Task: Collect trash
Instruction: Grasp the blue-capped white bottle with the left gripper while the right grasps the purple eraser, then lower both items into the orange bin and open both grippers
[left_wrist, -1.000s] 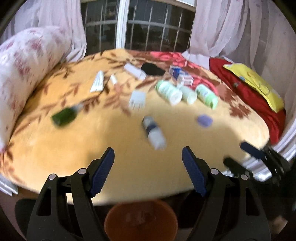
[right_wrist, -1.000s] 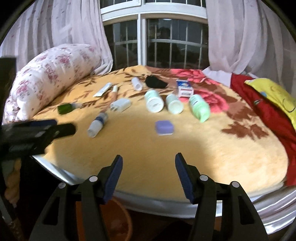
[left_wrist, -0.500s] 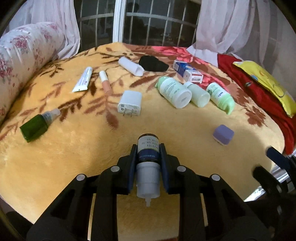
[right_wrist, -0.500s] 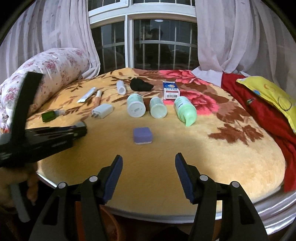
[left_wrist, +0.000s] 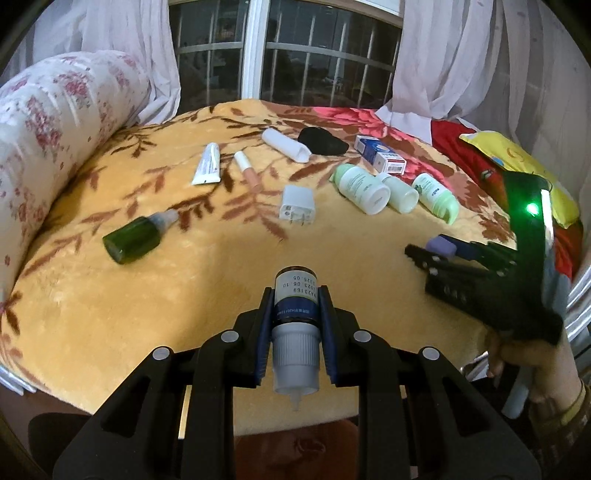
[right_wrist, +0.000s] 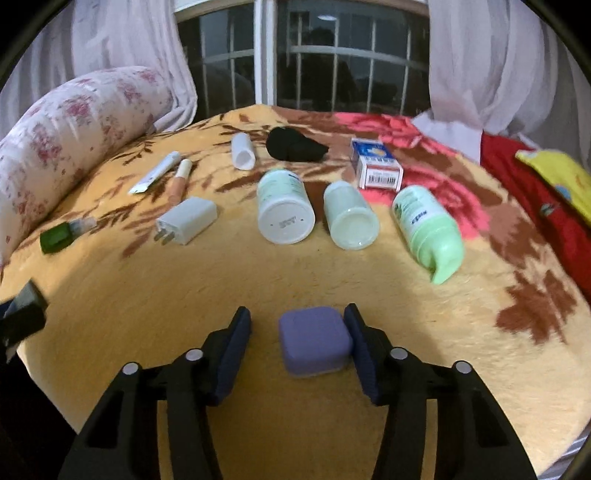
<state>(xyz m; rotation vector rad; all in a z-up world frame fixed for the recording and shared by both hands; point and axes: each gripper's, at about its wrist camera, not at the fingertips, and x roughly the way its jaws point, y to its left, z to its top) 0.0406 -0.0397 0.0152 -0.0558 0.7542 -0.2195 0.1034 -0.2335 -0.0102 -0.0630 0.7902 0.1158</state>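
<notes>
Left gripper (left_wrist: 295, 325) is clamped on a small dropper bottle (left_wrist: 295, 317), nozzle pointing back toward the camera, held over the near edge of the bed (left_wrist: 110, 332). Right gripper (right_wrist: 297, 332) is spread around a purple square case (right_wrist: 314, 345) lying on the blanket; the right pad looks to be touching the case, a gap is seen at the left pad. Its jaws have just been closing, case between them.

Farther out on the bed: white charger plug (right_wrist: 186, 221), green bottle (left_wrist: 138, 240) at left, three pale green bottles (right_wrist: 286, 212) in a row on their sides, blue-and-white box (right_wrist: 376, 170) behind them, white tube (left_wrist: 207, 164), black cloth (right_wrist: 295, 146) at far centre. Floral bolster (left_wrist: 55, 122) is seen along the left edge.
</notes>
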